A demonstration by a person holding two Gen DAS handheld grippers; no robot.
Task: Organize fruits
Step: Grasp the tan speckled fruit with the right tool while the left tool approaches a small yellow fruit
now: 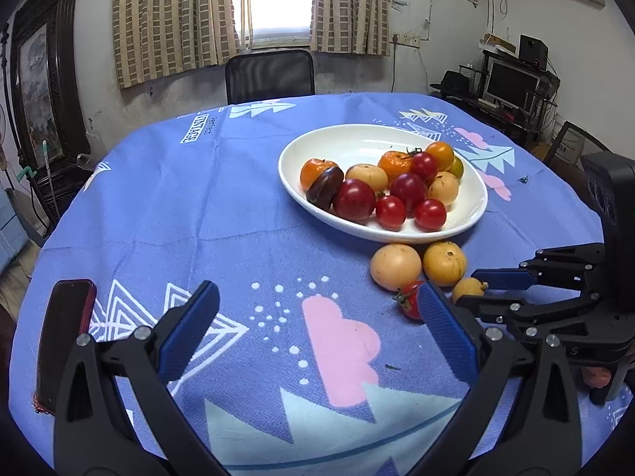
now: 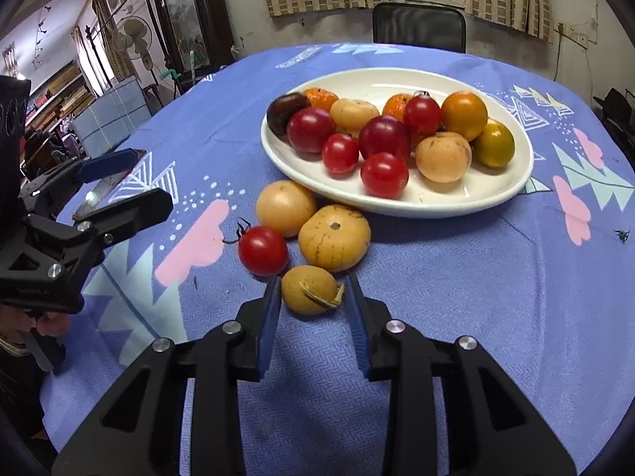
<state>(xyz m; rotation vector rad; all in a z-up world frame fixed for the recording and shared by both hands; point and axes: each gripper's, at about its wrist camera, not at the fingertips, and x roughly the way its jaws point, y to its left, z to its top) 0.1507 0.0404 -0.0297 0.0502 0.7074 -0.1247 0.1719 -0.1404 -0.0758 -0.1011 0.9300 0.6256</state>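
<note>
Right wrist view: right gripper [image 2: 312, 291] brackets small tan fruit [image 2: 310, 288] on tablecloth [image 2: 456, 277], fingers spread, contact unclear. Left gripper [image 1: 317, 317] released wide, empty. White dish [image 2: 492, 190] holds other fruit.

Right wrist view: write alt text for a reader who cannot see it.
The right tool brackets a small yellow fruit on a blue tablecloth, not yet clamped. Just beyond lie a cherry tomato and two larger yellow fruits, before a white plate of mixed fruit.
</note>
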